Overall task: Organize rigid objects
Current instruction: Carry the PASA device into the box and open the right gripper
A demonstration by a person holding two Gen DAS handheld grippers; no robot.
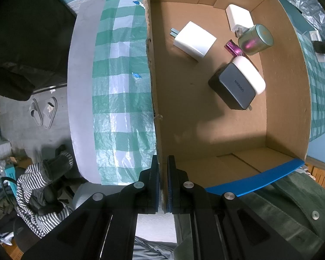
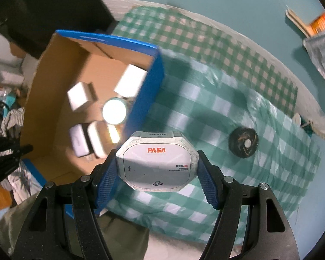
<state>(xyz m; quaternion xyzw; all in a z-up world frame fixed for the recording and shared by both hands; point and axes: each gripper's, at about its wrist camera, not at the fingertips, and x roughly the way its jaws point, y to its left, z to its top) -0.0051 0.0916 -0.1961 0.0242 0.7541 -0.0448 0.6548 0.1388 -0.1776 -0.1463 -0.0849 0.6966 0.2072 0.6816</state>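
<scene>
My left gripper (image 1: 162, 179) is shut on the near left wall of an open cardboard box (image 1: 288, 91) with blue outer sides. Inside lie a white charger (image 1: 195, 41), a second white charger (image 1: 238, 17), a grey charger (image 1: 234, 86) against a white case (image 1: 251, 73), a round green tin (image 1: 255, 39) and a small purple item (image 1: 234, 48). In the right wrist view my right gripper (image 2: 157, 173) is shut on a white octagonal power bank marked PASA (image 2: 157, 162), held above the checked cloth just right of the cardboard box (image 2: 145, 82).
A green and white checked cloth (image 2: 227, 108) covers the table. A dark round disc (image 2: 243, 143) lies on it to the right of the held power bank. A crumpled plastic bag (image 2: 322, 60) sits at the far right. The floor with slippers (image 1: 44, 112) shows left of the table.
</scene>
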